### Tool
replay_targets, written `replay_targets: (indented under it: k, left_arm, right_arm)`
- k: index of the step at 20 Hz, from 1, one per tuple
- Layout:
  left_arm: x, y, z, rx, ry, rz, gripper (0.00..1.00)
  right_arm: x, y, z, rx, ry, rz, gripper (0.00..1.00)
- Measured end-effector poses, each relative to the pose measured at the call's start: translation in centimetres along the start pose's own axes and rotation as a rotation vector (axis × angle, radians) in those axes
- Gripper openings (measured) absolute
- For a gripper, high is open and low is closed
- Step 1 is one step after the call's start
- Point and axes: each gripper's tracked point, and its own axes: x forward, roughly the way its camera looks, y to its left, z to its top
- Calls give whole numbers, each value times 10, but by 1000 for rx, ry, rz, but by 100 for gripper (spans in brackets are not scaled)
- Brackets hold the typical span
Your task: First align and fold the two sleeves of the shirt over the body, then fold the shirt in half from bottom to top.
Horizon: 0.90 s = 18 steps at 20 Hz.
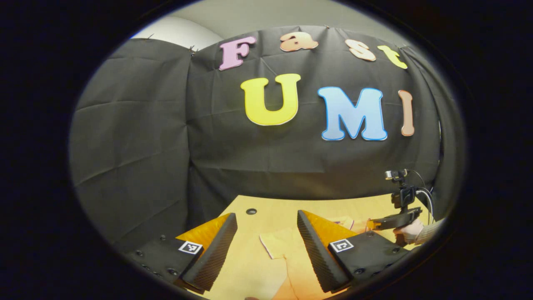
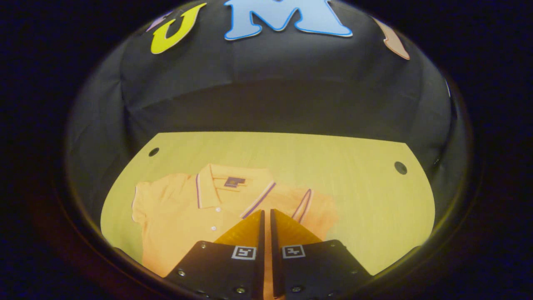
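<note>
Right gripper point(image 2: 266, 216) jaws nearly together above the shirt point(image 2: 183, 212), nothing visibly clamped; left gripper point(image 1: 266, 241) jaws apart, empty. Shirt lies flat on the table point(image 2: 354, 166), collar far. Soft, light, limp: likely best pinched at sleeve hems.

we are in a recording booth, not a home: black cloth walls point(image 1: 137, 137) hang creased and pinned around a bare light wooden table point(image 2: 333, 166) with round holes near its corners, and a small camera on a cabled stand point(image 1: 402, 189) sits at the table's edge.
</note>
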Motion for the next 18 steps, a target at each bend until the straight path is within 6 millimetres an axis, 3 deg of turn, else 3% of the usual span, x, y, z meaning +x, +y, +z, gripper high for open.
replay_targets:
  k: [3,8,14,18]
  left_arm:
    - [-4,11,-5,1,11,25,94]
    - [1,22,-25,-21,48,35,94]
    - [38,13,-56,-7,97,-23,95]
    - [78,3,-87,-37,149,-67,95]
  right_arm:
    - [6,14,-15,-39,36,17,8]
    - [6,16,-17,-39,49,23,8]
    - [-4,6,-9,14,26,2,8]
    - [-18,7,-6,35,13,16,18]
